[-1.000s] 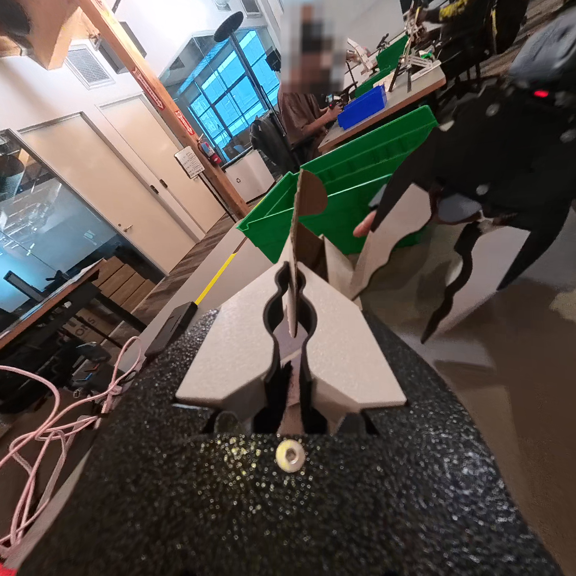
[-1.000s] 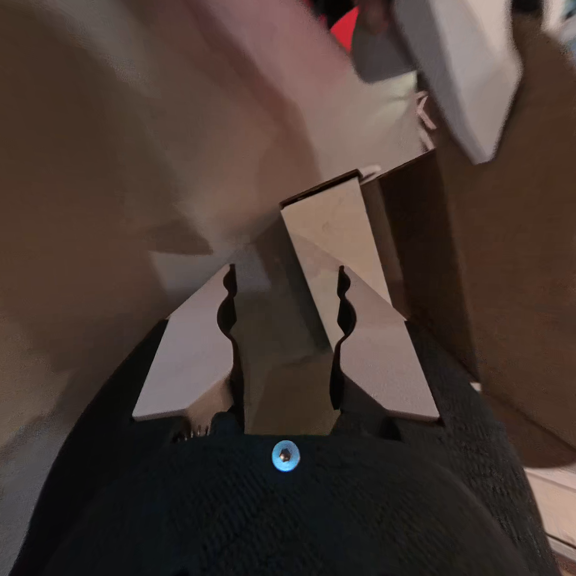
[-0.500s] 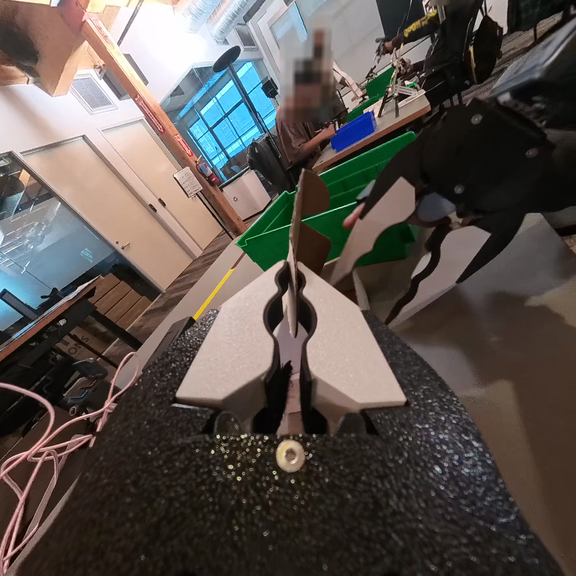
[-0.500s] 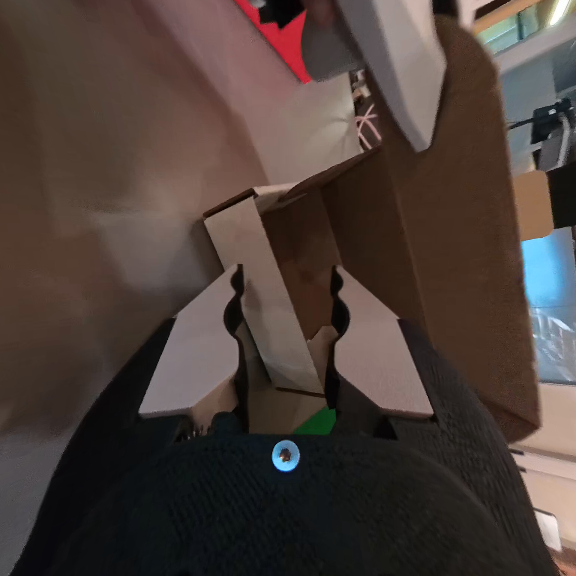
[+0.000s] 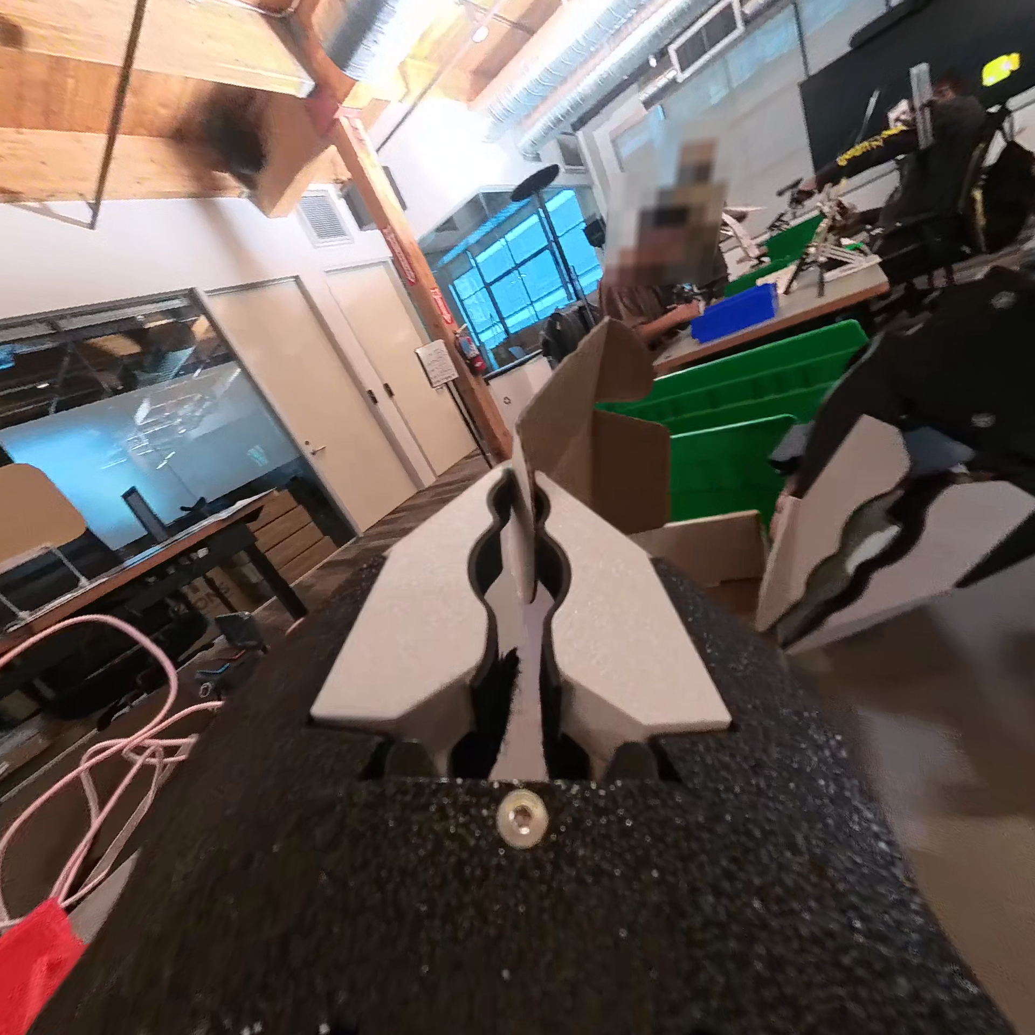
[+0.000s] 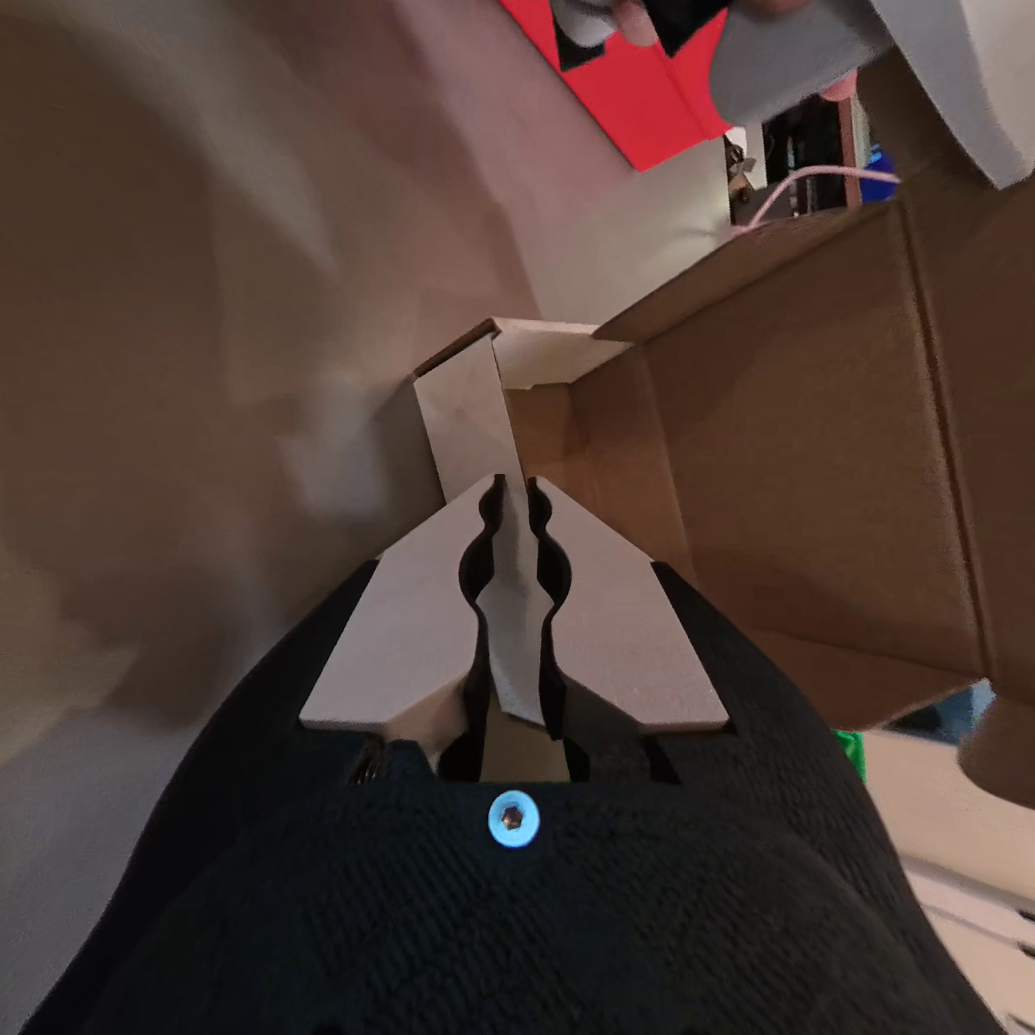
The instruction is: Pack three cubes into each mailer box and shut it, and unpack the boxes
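A mailer box, white outside and brown inside (image 6: 756,476), is open between my two grippers. In the left wrist view my left gripper (image 5: 523,481) is shut on the edge of the box's lid flap (image 5: 593,425), which stands up above its fingertips. My right gripper (image 6: 515,484) is shut on the box's white side wall (image 6: 465,425), which runs between its two fingers. It also shows in the left wrist view (image 5: 829,565), at the right, on the box's wall. The part of the box's inside that I see holds no cubes.
Green bins (image 5: 728,425) stand just behind the box on the brown table (image 5: 924,728). A pink cord (image 5: 112,728) hangs at the left. A person sits at a far table with a blue bin (image 5: 733,313). A red part (image 6: 633,84) shows near the left gripper. Tip to tip, the grippers are about 15 cm apart.
My right gripper's jaws stood wide around the box's wall and have come together on it. My left gripper has kept its hold on the lid flap and tipped upward.
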The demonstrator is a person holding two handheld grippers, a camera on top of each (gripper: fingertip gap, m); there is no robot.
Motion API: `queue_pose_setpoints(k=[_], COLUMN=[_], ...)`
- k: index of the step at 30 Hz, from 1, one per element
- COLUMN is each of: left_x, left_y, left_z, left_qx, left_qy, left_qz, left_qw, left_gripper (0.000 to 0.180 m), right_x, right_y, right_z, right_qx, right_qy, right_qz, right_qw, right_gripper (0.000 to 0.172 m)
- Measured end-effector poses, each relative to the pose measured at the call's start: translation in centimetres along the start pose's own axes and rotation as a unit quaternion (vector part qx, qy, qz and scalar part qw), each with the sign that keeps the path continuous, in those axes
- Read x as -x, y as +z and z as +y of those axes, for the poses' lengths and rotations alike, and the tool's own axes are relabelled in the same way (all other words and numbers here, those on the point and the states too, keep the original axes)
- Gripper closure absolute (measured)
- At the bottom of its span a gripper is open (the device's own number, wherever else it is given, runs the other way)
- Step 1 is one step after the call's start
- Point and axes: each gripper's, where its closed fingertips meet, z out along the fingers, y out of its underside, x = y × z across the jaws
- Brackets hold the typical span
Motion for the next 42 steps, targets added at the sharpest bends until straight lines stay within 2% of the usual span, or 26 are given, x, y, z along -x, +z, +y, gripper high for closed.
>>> queue_pose_setpoints(k=[6, 9, 15, 19, 30, 33, 35, 36, 39, 42], left_x=[2.5, 3.5, 5.3, 7.4, 8.7, 8.8, 9.0, 9.3, 9.0, 8.5], left_y=[-0.3, -0.2, -0.6, -1.5, -2.5, -2.6, -2.7, -2.8, -2.1, -1.6], left_z=[0.8, 2.6, 3.7, 5.3, 11.2, 12.1, 12.2, 11.9, 9.4, 8.3], left_qx=[0.009, 0.043, 0.044, 0.074, 0.193, 0.204, 0.206, 0.202, 0.16, 0.133], left_qy=[-0.006, -0.035, -0.102, -0.097, -0.179, -0.202, -0.188, -0.165, -0.089, -0.103], left_qz=[-0.071, -0.092, -0.127, -0.195, -0.221, -0.219, -0.231, -0.245, -0.24, -0.231], left_qw=[0.997, 0.994, 0.986, 0.973, 0.939, 0.932, 0.932, 0.934, 0.953, 0.958], left_gripper=[0.174, 0.172, 0.172, 0.18, 0.18, 0.18, 0.179, 0.173, 0.118, 0.09], right_x=[1.8, 2.1, 2.1, 2.1, 2.0, 2.0, 1.9, 1.8, 1.5, 0.9], right_y=[-0.3, -0.4, -0.5, -0.4, -0.4, -0.4, -0.4, -0.3, 0.2, 0.9], right_z=[-2.2, -2.5, -2.7, -2.6, -2.5, -2.5, -2.5, -2.5, -2.6, -2.5], right_qx=[-0.042, -0.05, -0.057, -0.054, -0.056, -0.055, -0.05, -0.049, -0.039, -0.029], right_qy=[0.008, 0.007, 0.01, 0.007, 0.014, 0.016, 0.022, 0.031, 0.058, 0.076], right_qz=[-0.05, -0.057, -0.058, -0.058, -0.06, -0.059, -0.057, -0.057, -0.046, -0.023], right_qw=[0.998, 0.997, 0.997, 0.997, 0.996, 0.997, 0.997, 0.997, 0.997, 0.996], right_gripper=[0.168, 0.168, 0.168, 0.168, 0.168, 0.167, 0.167, 0.167, 0.167, 0.168])
